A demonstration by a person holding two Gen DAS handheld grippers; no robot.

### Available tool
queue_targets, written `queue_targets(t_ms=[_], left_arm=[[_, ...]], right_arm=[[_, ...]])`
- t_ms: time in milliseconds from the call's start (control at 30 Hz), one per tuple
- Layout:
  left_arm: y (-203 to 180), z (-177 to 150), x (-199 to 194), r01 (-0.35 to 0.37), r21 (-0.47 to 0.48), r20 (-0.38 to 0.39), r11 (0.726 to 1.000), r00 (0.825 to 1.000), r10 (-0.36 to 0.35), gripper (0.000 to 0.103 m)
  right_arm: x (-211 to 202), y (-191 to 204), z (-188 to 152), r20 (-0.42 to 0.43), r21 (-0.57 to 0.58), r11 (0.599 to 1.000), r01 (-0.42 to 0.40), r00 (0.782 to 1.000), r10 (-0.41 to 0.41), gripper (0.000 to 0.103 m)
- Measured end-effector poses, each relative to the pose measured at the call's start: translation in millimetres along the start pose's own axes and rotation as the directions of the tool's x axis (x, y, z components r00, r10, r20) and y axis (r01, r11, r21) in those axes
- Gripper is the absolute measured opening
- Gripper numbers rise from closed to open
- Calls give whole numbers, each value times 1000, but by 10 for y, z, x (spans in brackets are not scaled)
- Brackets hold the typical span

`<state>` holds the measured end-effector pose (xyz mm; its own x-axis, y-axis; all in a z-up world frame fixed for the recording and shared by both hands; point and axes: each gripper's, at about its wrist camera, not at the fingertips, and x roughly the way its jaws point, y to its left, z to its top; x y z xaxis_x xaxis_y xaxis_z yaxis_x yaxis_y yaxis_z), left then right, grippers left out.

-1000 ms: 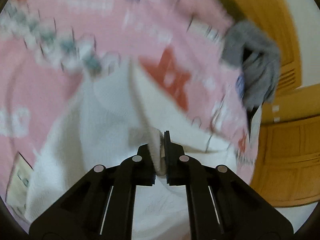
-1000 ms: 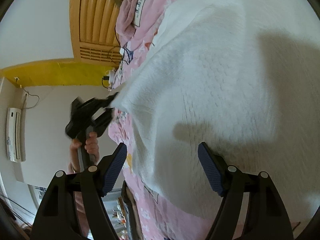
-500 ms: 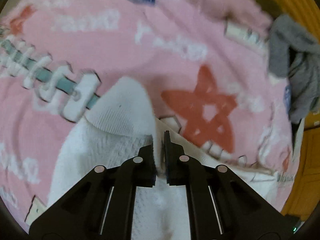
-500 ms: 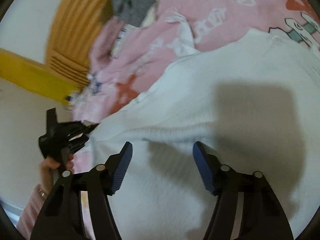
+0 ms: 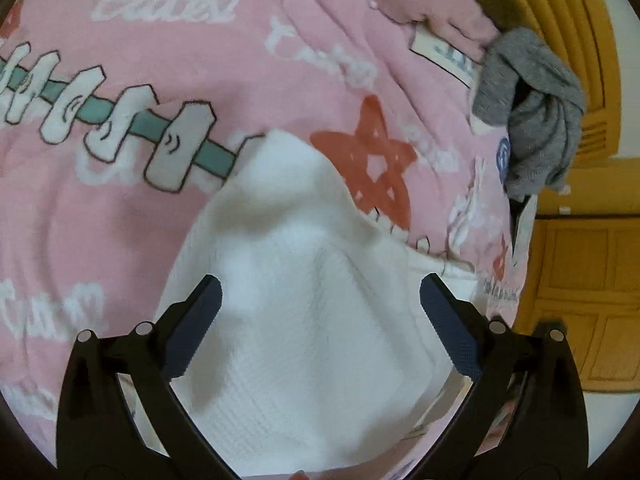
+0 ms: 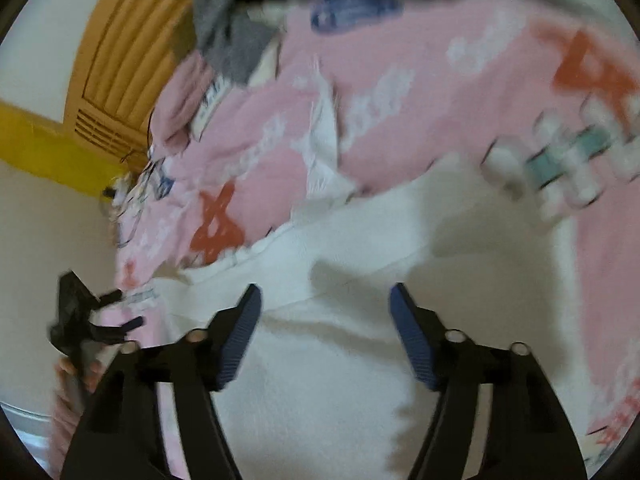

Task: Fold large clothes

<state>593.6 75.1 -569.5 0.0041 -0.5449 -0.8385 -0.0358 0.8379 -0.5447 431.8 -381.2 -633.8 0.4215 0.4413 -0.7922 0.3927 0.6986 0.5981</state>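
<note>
A white knitted garment [image 5: 304, 320] lies folded on a pink patterned bedspread [image 5: 200, 60]. My left gripper [image 5: 320, 296] is open and empty, its jaws spread just above the garment's folded corner. In the right wrist view the same white garment [image 6: 360, 340] fills the lower frame. My right gripper [image 6: 324, 304] is open and empty above it. The left gripper [image 6: 100, 312] shows small at the left edge of that view, open, beside the bed edge.
A grey garment [image 5: 532, 112] is heaped at the far right of the bed, also seen in the right wrist view [image 6: 240, 32]. A wooden headboard [image 6: 132, 52] and wooden cabinet doors [image 5: 580, 300] border the bed.
My left gripper has opened and let go of the white garment's edge, which now lies flat on the bed. The right gripper has swung over the garment, still open.
</note>
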Motion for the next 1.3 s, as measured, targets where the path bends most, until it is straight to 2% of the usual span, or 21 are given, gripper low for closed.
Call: queue_targets(t_ms=[67,167,267,300,333,400,467,567,633,700,767,800,867,933,967,1000,1067,1133,1167,1200,1300], left_arm=[[23,-169,130,24,-22,-67,999,997,-25,97],[127,-333,510,-141,-23,-97,990,986,138,96],[297,-316,716,-317,-22,25,948,948,317,92],[320,-301,705,-369,-25,89,929,925,370,92],[335,-289,699,-425,-19,148,905,894,423,92],[380,-279,752,-464,1,183,886,871,456,92],[337,-292,818,-516,53,212,855,842,496,93],[340,-263,795,-587,93,269,805,793,547,95],[462,-236,753,-561,69,246,825,811,531,97],[425,-286,724,-604,117,272,789,783,559,97],[340,-387,671,-649,171,311,741,749,585,97],[310,-446,634,-652,188,318,734,748,583,97],[268,-621,511,-611,235,327,756,782,530,97],[131,-921,280,-488,338,352,805,859,372,97],[41,-1045,180,-463,381,377,800,868,323,97],[-17,-1203,68,-466,411,408,784,863,299,97],[-104,-1515,-130,-492,454,451,743,846,285,97],[-137,-1772,-249,-482,480,445,733,854,270,97],[-150,-1849,-265,-471,479,434,741,861,266,97],[-111,-1915,-300,-451,473,416,757,872,260,97],[-3,-1958,-308,-388,450,344,804,906,245,97]], right_arm=[[219,-15,46,-102,5,999,35,994,-35,47],[513,-41,116,-125,-34,975,222,966,-224,33],[608,-152,263,-78,41,963,265,962,-261,24],[627,-210,325,-59,75,960,270,962,-266,22],[609,-253,377,-29,109,953,282,959,-281,11],[521,-302,501,83,121,924,363,924,-374,0],[567,-439,524,53,176,933,315,943,-329,0],[528,-449,526,65,120,940,320,942,-330,0],[502,-461,507,69,132,944,302,947,-313,0],[399,-417,464,79,133,955,265,958,-277,0],[217,-338,381,113,59,967,249,960,-255,18],[114,-280,305,133,12,972,235,963,-234,25],[-280,-229,15,218,-85,977,197,960,-174,66],[-577,-201,-223,285,-148,971,186,948,-139,73],[-713,-222,-328,303,-177,965,192,944,-133,74],[-851,-240,-463,329,-203,955,215,934,-140,76],[-1155,-244,-834,420,-245,903,352,878,-229,80],[-1236,-102,-1137,476,-269,837,476,821,-314,82],[-1276,-51,-1271,500,-274,804,528,792,-350,85],[-1327,43,-1467,537,-267,756,598,744,-399,89],[-1413,166,-1802,589,-258,690,677,676,-443,95]])
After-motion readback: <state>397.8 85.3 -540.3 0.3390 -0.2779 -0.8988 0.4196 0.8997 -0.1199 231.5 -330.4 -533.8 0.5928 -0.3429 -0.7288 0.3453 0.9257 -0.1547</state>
